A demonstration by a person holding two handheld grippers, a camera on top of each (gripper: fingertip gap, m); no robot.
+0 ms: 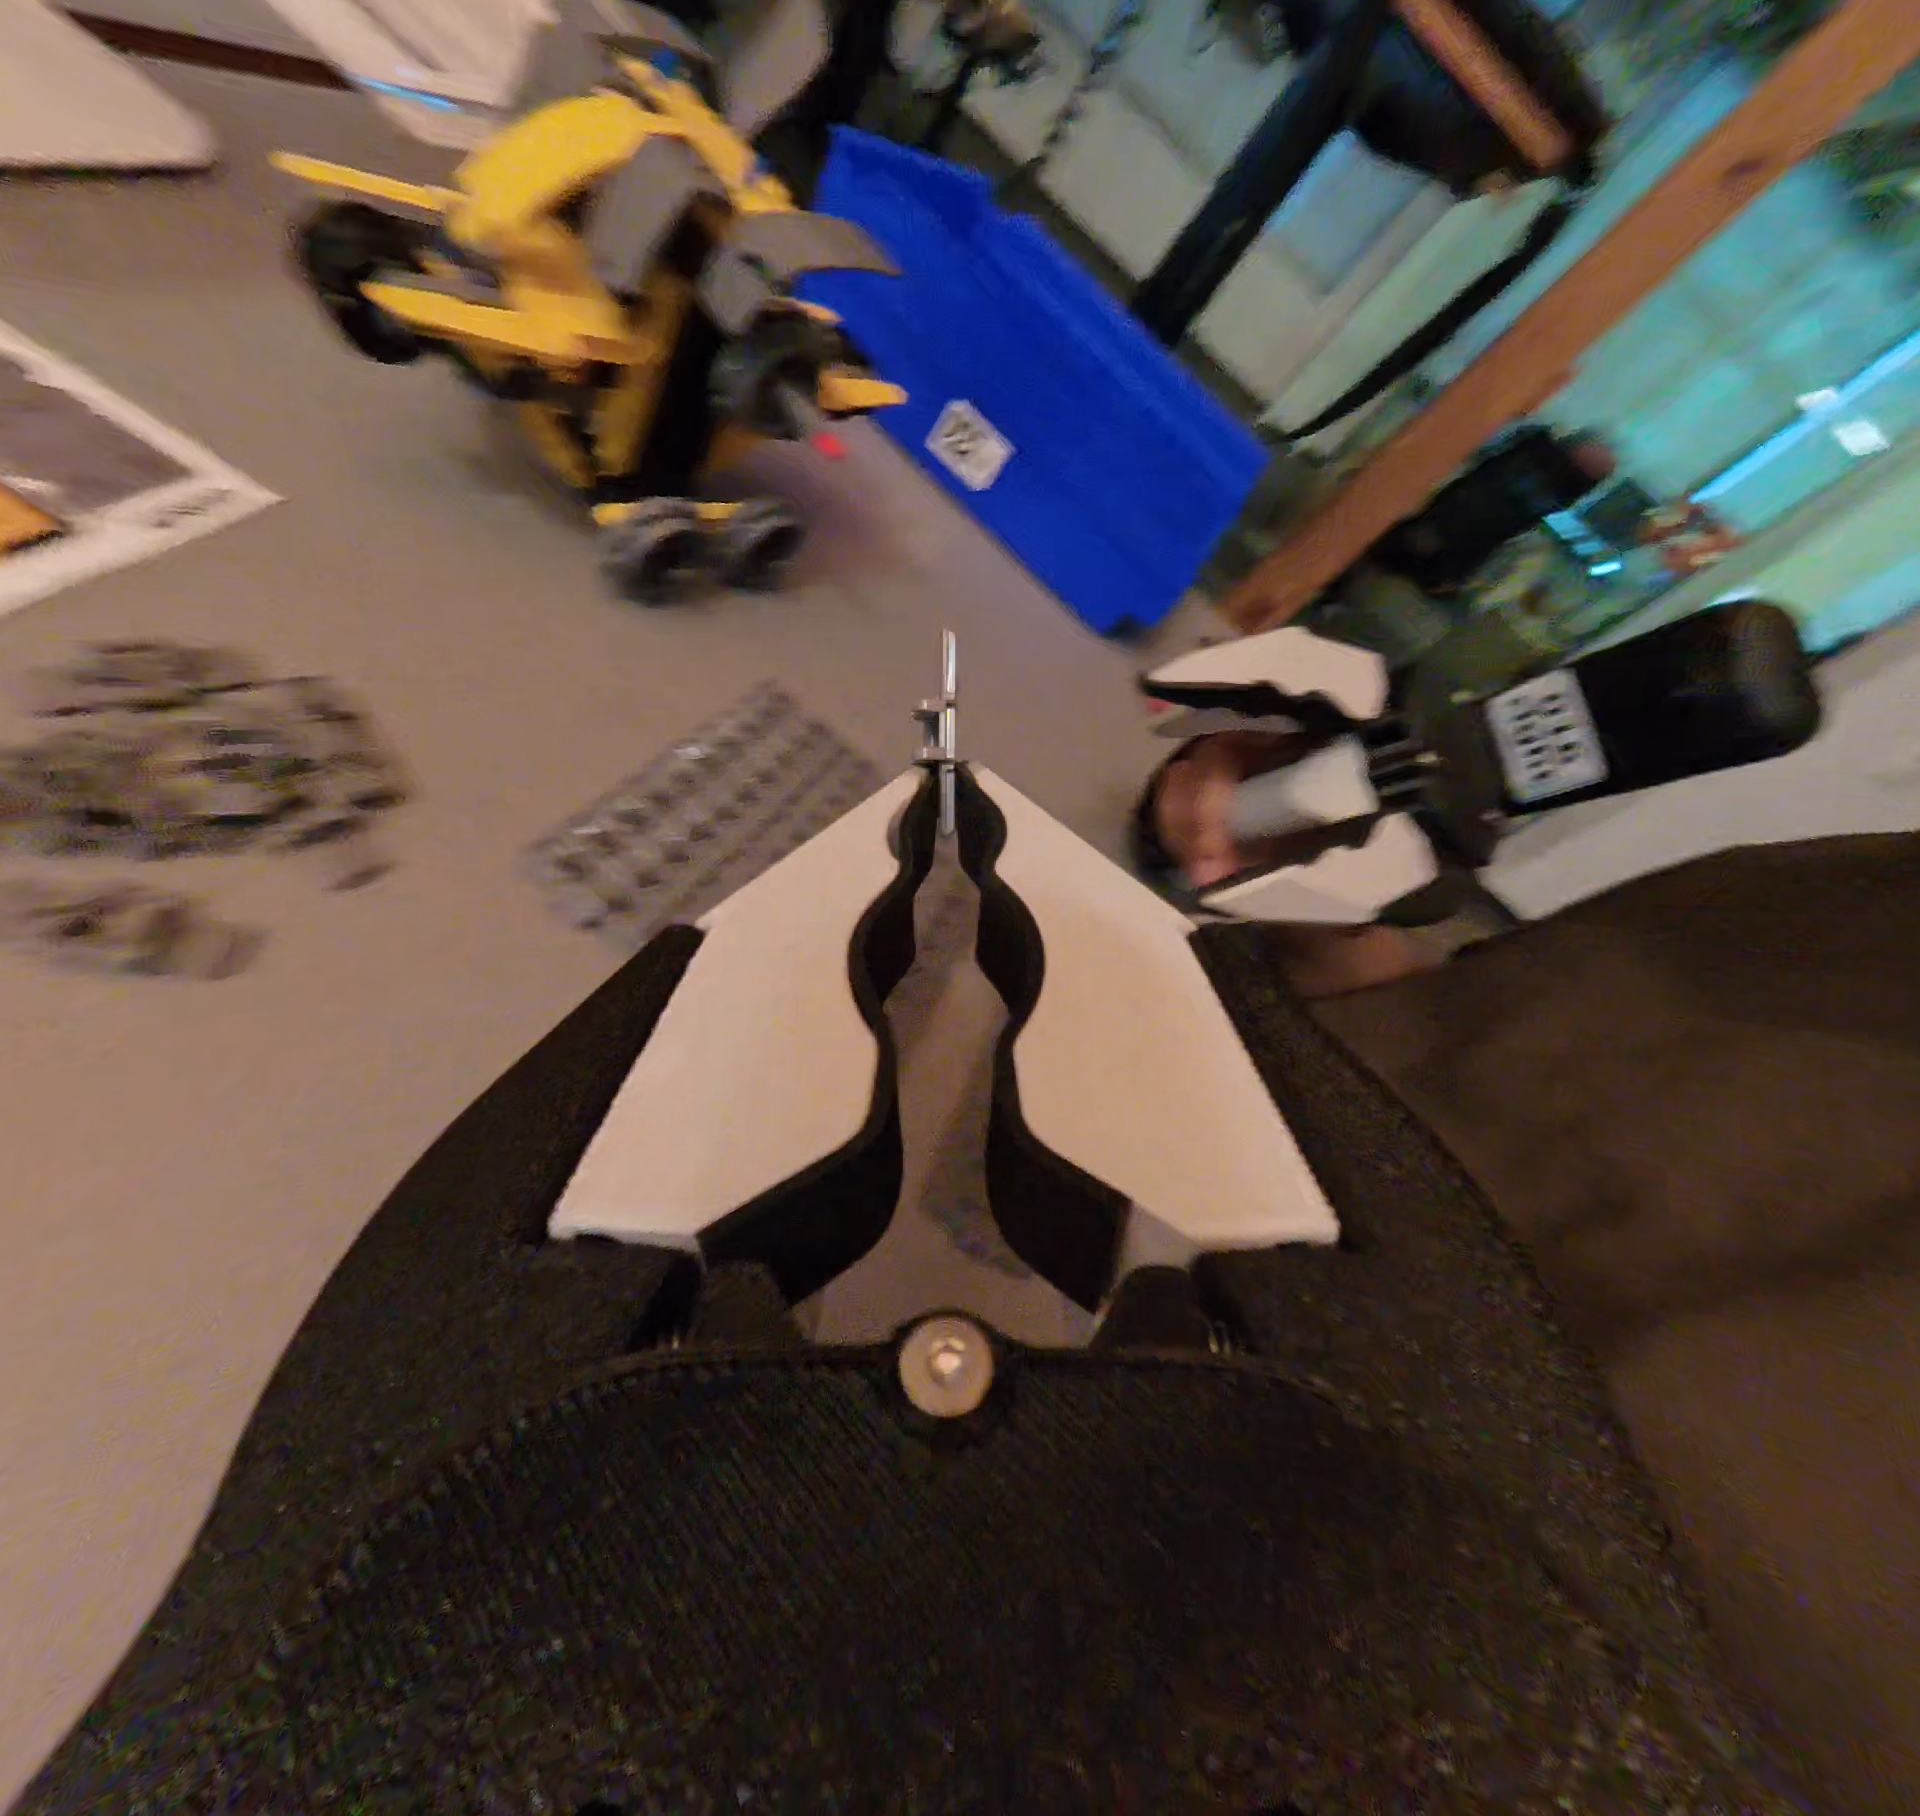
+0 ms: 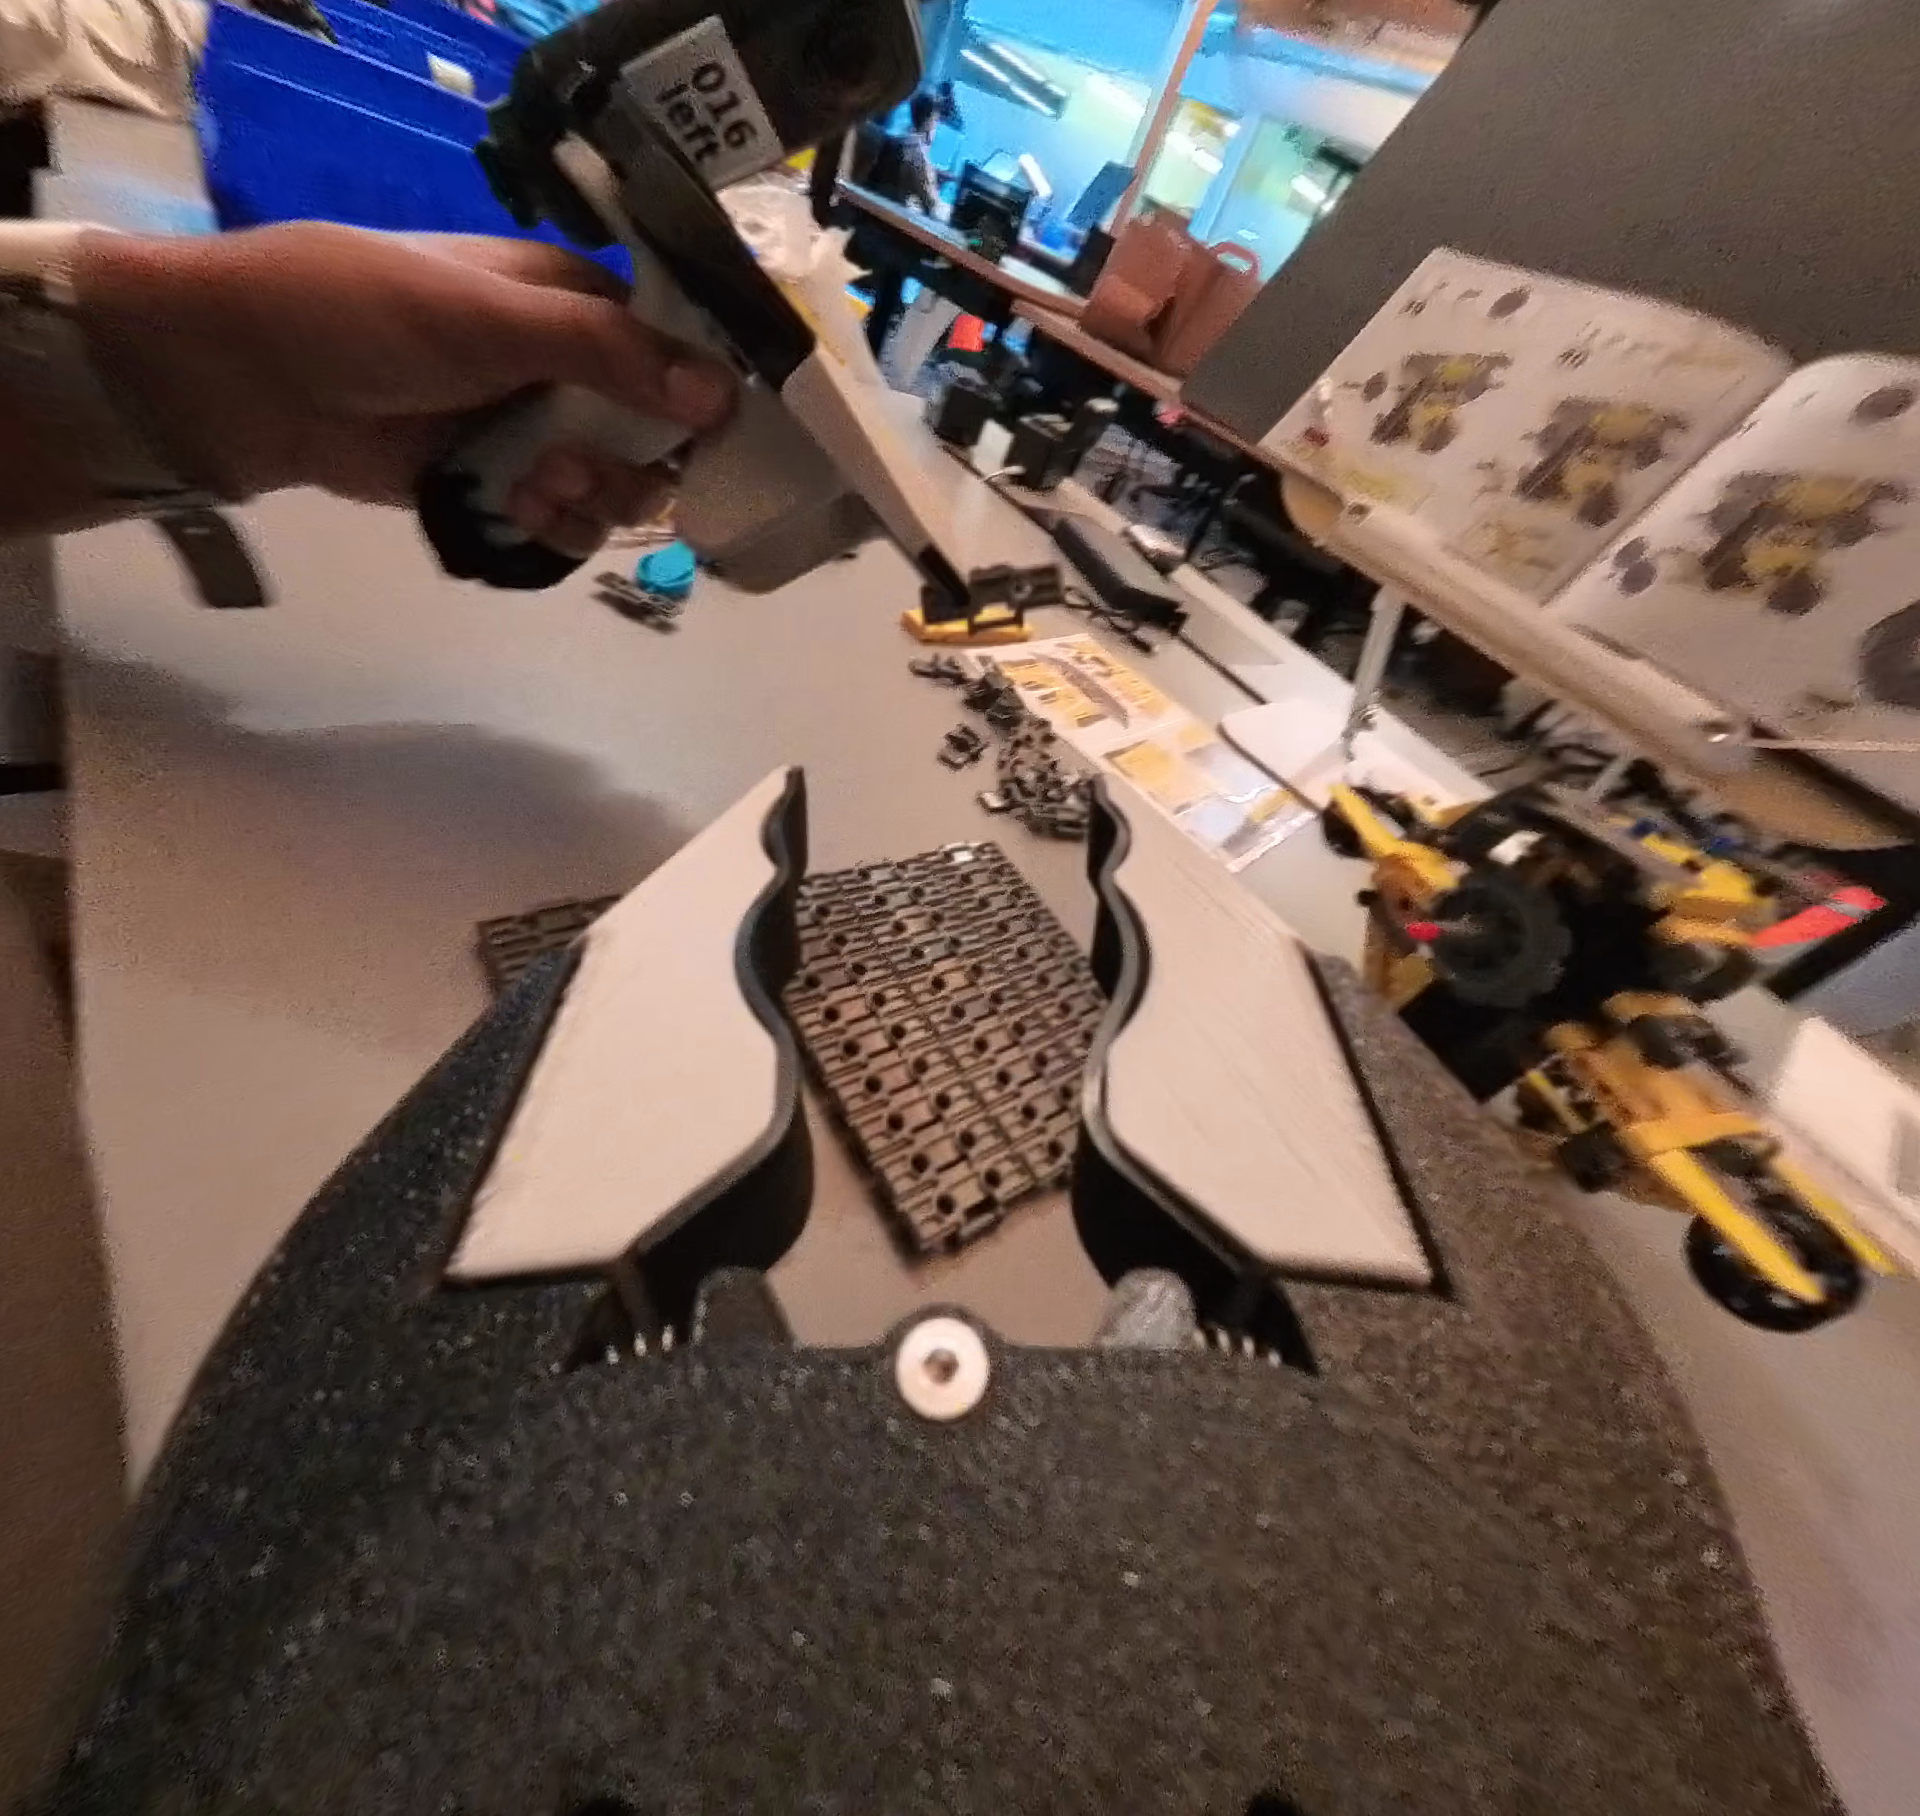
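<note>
My left gripper (image 1: 945, 779) is shut on a small thin grey brick piece (image 1: 943, 717) that sticks out past the fingertips, seen edge-on. In the right wrist view a hand holds that gripper (image 2: 935, 582) above the table, with the dark piece (image 2: 1013, 584) at its tip, just over a yellow part (image 2: 966, 625). My right gripper (image 2: 945, 805) is open, with nothing between the pads. It hovers over a flat mat of joined black track links (image 2: 935, 1039), which also shows in the left wrist view (image 1: 707, 810). The right gripper shows open there (image 1: 1174, 790).
A yellow and black brick vehicle (image 1: 582, 312) (image 2: 1558, 987) stands on the grey table (image 2: 416, 831). Loose black pieces (image 2: 1029, 779) (image 1: 187, 758) lie by instruction sheets (image 2: 1143, 717). A blue bin (image 1: 1018, 364) and an open booklet on a stand (image 2: 1538, 416) are farther off. My right fingertips sit around 8 cm from my left ones.
</note>
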